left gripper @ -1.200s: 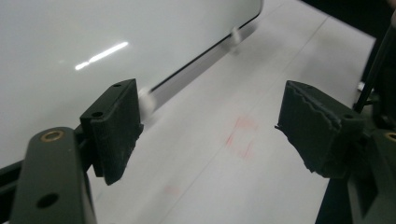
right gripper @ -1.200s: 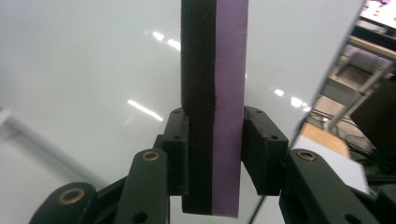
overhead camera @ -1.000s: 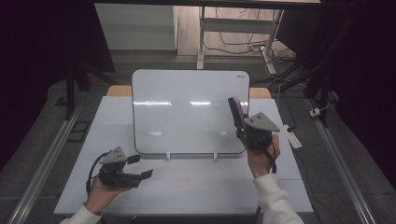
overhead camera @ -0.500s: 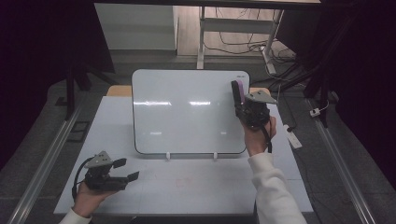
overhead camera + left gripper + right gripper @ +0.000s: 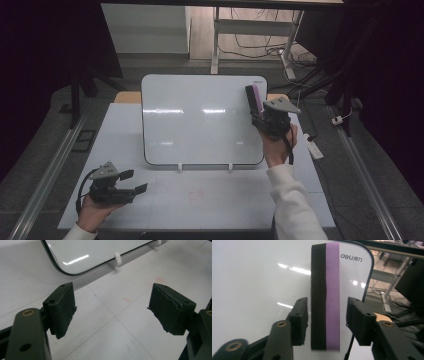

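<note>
As the right gripper (image 5: 325, 315) held at the whiteboard's (image 5: 200, 120) upper right corner, its jaws had just been opening, gaps showing beside the eraser (image 5: 325, 295) stuck there: probably a release. Below the whiteboard, the left gripper (image 5: 131, 182) hung spread and empty

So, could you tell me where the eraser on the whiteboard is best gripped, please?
Grip the eraser across its two long flat faces, black felt and purple back, near its lower half, coming straight at the whiteboard. It stands upright there, and the right gripper, jaws just opened, already straddles those faces.
</note>
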Demonstrator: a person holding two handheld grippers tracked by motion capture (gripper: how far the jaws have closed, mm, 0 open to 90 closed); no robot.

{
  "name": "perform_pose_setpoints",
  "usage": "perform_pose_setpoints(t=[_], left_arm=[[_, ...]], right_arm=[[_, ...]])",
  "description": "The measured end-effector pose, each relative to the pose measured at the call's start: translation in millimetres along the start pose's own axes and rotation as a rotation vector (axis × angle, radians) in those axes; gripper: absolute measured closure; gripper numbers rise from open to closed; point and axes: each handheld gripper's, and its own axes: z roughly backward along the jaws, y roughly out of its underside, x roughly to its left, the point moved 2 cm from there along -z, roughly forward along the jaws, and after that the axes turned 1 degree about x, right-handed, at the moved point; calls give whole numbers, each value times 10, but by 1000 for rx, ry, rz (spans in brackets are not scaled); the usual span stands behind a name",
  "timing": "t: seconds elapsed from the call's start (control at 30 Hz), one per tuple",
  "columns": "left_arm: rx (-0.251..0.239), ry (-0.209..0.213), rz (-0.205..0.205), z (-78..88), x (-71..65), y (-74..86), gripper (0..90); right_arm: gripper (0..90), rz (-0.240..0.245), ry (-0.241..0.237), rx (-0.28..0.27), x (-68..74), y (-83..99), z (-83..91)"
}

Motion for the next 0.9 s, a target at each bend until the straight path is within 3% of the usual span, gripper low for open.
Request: perform_pose_setpoints(t=[0.13, 0.2, 0.47, 0.67, 0.9], left_arm=[[1, -5, 1, 2, 13, 16, 220], [1, -7, 2, 6, 17, 18, 220], [-8, -19, 7, 3, 30, 13, 220], [-4, -22, 2, -23, 24, 14, 219], [0, -20, -7, -45, 3, 10, 216]], right_arm=[[471, 30, -70, -17, -29, 188, 211], [457, 27, -130, -15, -40, 336, 316], [421, 75, -306, 47, -23, 997, 689], [405, 90, -370, 113, -51, 1373, 799], [400, 89, -415, 136, -79, 1534, 778]])
